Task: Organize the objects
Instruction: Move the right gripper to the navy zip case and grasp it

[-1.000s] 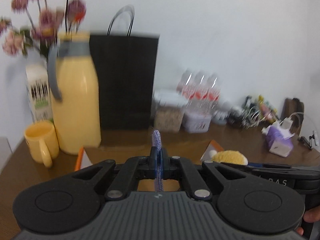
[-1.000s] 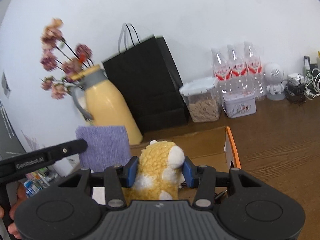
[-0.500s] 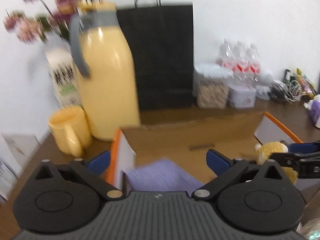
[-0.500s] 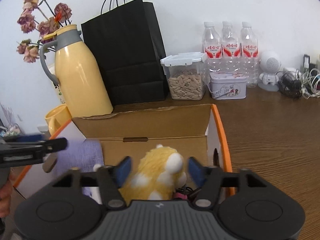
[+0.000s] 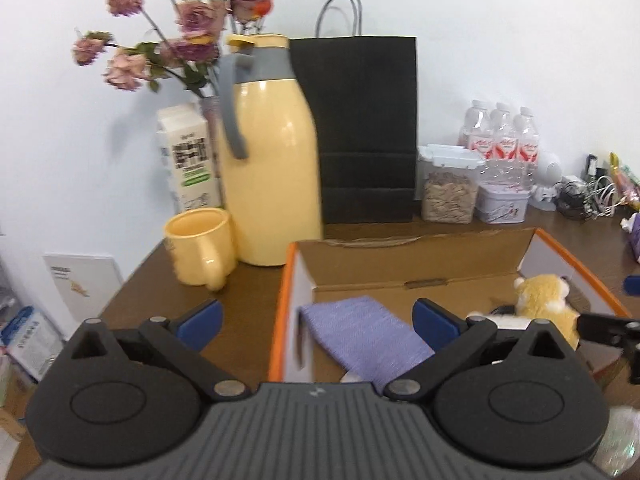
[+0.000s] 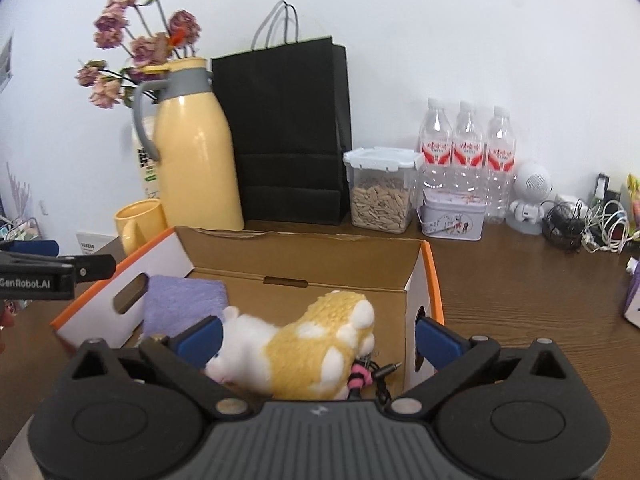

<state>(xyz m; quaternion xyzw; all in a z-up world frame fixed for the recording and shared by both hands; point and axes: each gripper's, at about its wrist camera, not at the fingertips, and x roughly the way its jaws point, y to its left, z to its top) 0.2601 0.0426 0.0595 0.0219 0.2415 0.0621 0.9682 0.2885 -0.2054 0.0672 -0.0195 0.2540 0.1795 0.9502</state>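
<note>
- Sitting in the cardboard box [image 6: 304, 256] mid-frame: plush toy [image 6: 304, 344], purple cloth [image 6: 180, 304] lower left.
- Left claw [image 5: 316, 318] spread wide, gripping nothing.
- Right claw [image 6: 318, 338] opening, pads off the plush between them.

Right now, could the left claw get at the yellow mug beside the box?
Probably yes: the left claw is open and empty, and the yellow mug stands ahead to its left on bare table, outside the cardboard box.

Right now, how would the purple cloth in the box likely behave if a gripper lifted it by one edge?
The purple cloth looks like soft knit fabric, so it would probably droop and unfold. It looks thin, so probably light. Its fuzzy surface seems unlikely to slip.
</note>
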